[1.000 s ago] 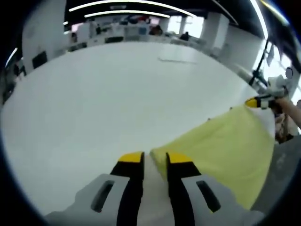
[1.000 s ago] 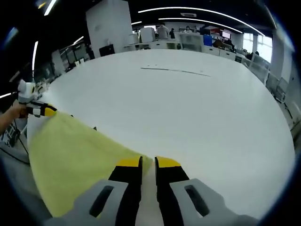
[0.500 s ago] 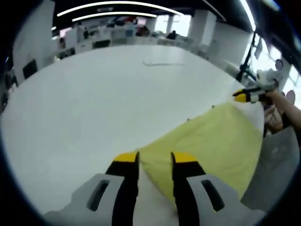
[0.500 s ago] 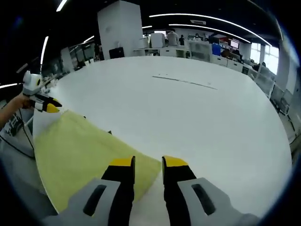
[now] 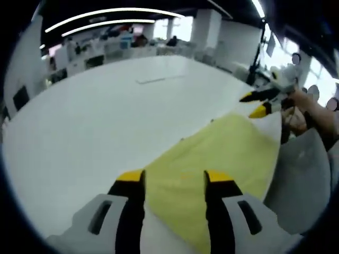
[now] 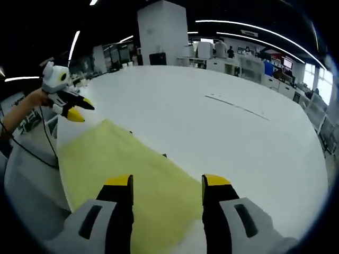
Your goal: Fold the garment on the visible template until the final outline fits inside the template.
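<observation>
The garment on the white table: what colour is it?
Pale yellow garment, plain, clearest in the right gripper view.

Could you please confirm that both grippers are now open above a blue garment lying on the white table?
One detail is off: the garment is yellow, not blue, as the left gripper view shows. The rest holds: the left gripper and the right gripper are both open above it, and it lies on the white table.

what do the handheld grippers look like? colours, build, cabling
Both match. The left gripper and the right gripper each have a light grey moulded body with a dark slot on either side, and two black jaws capped in yellow. Seen from across, the right gripper has a white housing behind the jaws. A thin black cable hangs below the person's left hand.
</observation>
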